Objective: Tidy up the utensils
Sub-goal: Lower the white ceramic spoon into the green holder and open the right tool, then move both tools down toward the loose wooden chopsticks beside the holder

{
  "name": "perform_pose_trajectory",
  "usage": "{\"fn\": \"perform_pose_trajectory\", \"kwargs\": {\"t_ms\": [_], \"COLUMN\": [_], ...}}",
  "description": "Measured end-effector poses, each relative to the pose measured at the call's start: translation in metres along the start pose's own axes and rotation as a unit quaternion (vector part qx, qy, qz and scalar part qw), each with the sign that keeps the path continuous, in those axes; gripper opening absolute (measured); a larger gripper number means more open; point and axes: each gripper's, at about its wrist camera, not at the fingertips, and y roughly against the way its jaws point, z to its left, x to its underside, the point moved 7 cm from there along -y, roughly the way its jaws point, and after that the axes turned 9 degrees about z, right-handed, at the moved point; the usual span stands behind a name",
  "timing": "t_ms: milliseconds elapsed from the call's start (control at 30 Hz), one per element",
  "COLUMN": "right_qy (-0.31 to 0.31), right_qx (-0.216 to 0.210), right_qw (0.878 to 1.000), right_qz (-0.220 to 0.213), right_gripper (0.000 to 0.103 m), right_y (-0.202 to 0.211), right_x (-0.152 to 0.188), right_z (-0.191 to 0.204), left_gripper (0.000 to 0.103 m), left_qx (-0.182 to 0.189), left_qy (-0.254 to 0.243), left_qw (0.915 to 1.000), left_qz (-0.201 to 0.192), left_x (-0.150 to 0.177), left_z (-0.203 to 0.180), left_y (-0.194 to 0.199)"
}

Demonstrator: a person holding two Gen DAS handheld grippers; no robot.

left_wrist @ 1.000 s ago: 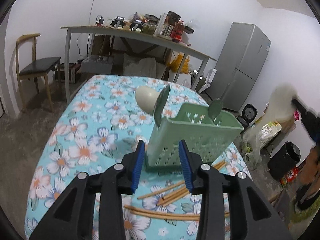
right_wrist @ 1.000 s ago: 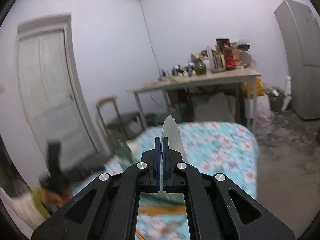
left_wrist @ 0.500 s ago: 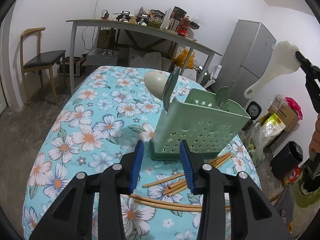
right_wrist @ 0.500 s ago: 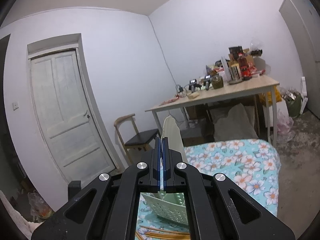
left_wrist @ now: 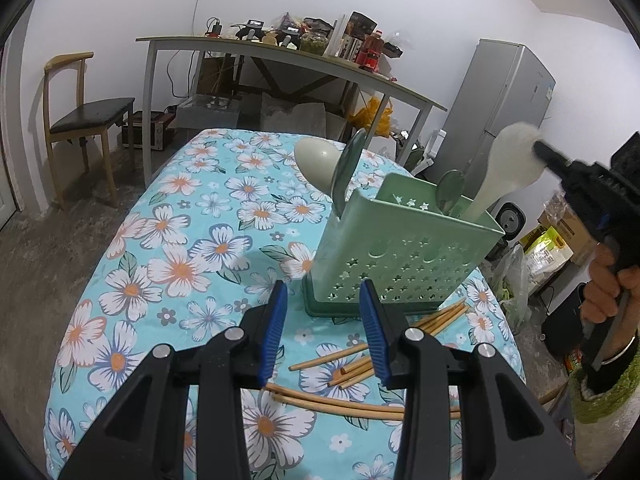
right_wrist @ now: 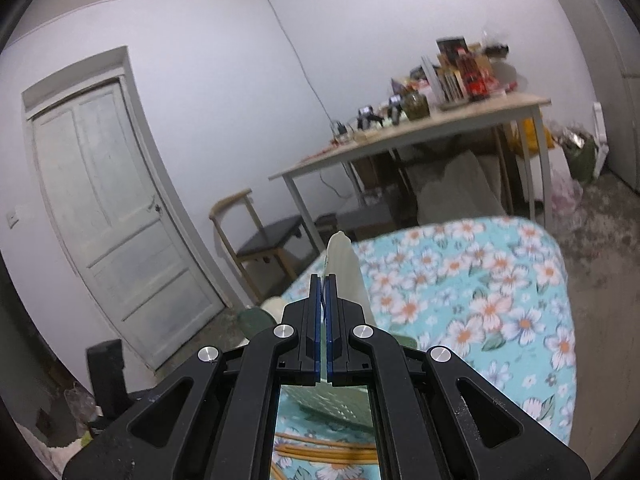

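My right hand-held gripper at the right of the frame is clamped on the white rice paddle, whose handle dips into the green utensil holder at centre. My left hand-held gripper hangs part-open and empty before it, chopsticks scattered on the floral desk.

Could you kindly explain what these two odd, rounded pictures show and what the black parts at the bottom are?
There is no robot: a person holds a pair of black tongs in each hand, each with a wide-angle camera looking along it. The left tongs hang open over chopsticks lying loose on a flowered tablecloth, before a green utensil holder. The right tongs are shut on a white rice paddle, whose handle dips into the holder.
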Motion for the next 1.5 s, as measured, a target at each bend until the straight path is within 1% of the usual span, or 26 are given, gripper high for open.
{"fn": "perform_pose_trajectory", "kwargs": {"t_ms": [100,167,233,267,300,333,467,533,733,833,900,1000,1200,1333,1400,1500], "right_qy": [-0.009,-0.014,-0.014,-0.013,-0.012,-0.011,-0.009,-0.01,-0.004,0.0,0.004,0.004,-0.027,-0.053,-0.062,-0.073], "right_qx": [0.013,0.022,0.032,0.035,0.038,0.04,0.048,0.052,0.063,0.065,0.064,0.064,0.055,0.054,0.055,0.05], "right_qw": [1.0,0.999,0.999,0.998,0.998,0.998,0.998,0.998,0.998,0.998,0.998,0.998,0.997,0.993,0.992,0.99], "right_qz": [0.025,0.039,0.042,0.042,0.041,0.038,0.026,0.017,-0.018,-0.027,-0.025,-0.01,0.05,0.087,0.1,0.113], "right_gripper": [0.0,0.004,0.006,0.008,0.016,0.022,0.026,0.032,0.036,0.039,0.04,0.04,0.04,0.04,0.04,0.041], "right_y": [-0.014,-0.021,-0.022,-0.021,-0.021,-0.019,-0.011,-0.005,0.026,0.039,0.047,0.048,0.03,0.015,0.011,0.006], "right_x": [0.011,0.018,0.021,0.022,0.023,0.023,0.018,0.016,0.016,0.018,0.026,0.04,0.085,0.115,0.127,0.141], "right_z": [-0.009,-0.013,-0.014,-0.014,-0.014,-0.014,-0.014,-0.015,-0.014,-0.011,-0.009,-0.01,-0.019,-0.026,-0.029,-0.03], "left_gripper": [0.036,0.036,0.036,0.036,0.036,0.036,0.037,0.037,0.04,0.041,0.042,0.043,0.043,0.043,0.043,0.043], "left_qx": [-0.001,-0.001,-0.002,-0.002,-0.002,-0.002,-0.002,-0.003,-0.005,-0.005,-0.006,-0.008,-0.004,0.008,0.011,0.03], "left_qy": [0.001,0.002,0.003,0.004,0.004,0.004,0.003,0.003,0.005,0.004,0.004,0.005,0.027,0.039,0.04,0.052], "left_qw": [1.0,1.0,1.0,1.0,1.0,1.0,1.0,1.0,1.0,1.0,1.0,0.9999,0.999,0.9973,0.9963,0.9931], "left_qz": [0.0,0.001,0.001,0.001,0.002,0.002,0.001,0.002,0.001,0.002,0.005,0.012,0.035,0.062,0.076,0.101], "left_x": [0.0,0.001,0.001,0.001,0.001,0.001,0.001,0.001,0.002,0.002,0.004,0.011,0.031,0.049,0.059,0.073], "left_z": [0.001,0.001,0.002,0.002,0.002,0.003,0.003,0.003,0.003,0.003,0.003,0.006,0.016,0.016,0.014,0.01], "left_y": [0.001,0.002,0.002,0.002,0.002,0.002,0.002,0.002,0.003,0.003,0.003,0.003,-0.001,-0.008,-0.013,-0.024]}}
